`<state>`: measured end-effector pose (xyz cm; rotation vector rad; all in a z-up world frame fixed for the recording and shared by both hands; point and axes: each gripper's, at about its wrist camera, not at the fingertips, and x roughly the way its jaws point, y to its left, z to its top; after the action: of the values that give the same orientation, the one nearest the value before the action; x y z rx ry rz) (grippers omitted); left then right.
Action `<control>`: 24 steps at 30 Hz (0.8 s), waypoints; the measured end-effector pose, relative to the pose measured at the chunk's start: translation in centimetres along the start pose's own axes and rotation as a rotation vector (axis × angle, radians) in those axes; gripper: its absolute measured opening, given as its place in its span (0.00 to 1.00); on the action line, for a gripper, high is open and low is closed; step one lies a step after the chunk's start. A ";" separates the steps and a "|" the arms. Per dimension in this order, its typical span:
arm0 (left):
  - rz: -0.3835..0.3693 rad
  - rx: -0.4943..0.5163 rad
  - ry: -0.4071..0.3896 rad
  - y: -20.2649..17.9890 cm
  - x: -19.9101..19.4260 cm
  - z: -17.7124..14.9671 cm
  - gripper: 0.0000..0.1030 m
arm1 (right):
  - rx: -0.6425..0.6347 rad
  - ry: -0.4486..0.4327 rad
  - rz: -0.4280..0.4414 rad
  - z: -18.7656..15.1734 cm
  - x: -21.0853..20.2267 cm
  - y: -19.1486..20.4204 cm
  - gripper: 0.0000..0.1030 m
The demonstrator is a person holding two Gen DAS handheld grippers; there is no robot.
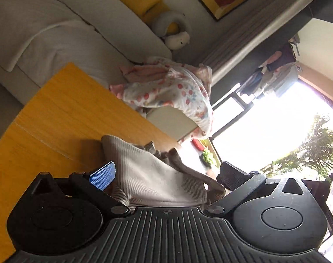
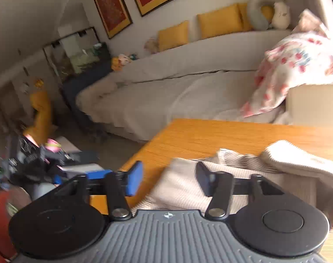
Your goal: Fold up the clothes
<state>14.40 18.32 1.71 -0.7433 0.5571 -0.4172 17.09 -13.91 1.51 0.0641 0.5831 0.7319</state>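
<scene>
A beige ribbed garment (image 1: 157, 175) lies bunched on the wooden table (image 1: 63, 114). My left gripper (image 1: 166, 174) is open, its fingers wide apart on either side of the cloth, with the blue pad (image 1: 103, 175) at the cloth's left edge. In the right wrist view the same garment (image 2: 232, 175) lies at the table's (image 2: 210, 133) near edge. My right gripper (image 2: 169, 178) is open, the blue pad (image 2: 134, 179) left of the cloth and the dark finger (image 2: 203, 179) over it. Neither gripper holds the cloth.
A grey sofa (image 2: 166, 83) stands behind the table with yellow cushions (image 2: 219, 20) and a floral blanket (image 2: 293, 65) over its arm, also in the left wrist view (image 1: 173, 89). Clutter lies on the floor to the left (image 2: 46, 160). A bright window (image 1: 276, 120) is on the right.
</scene>
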 end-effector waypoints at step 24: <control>0.016 -0.149 0.031 3.6 1.9 -0.5 1.00 | -0.718 -0.048 -0.494 1.8 5.6 0.9 0.08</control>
<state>16.09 19.44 -1.84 -0.8755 0.6272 -0.3760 20.81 -9.38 0.51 -0.7034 0.2449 0.4186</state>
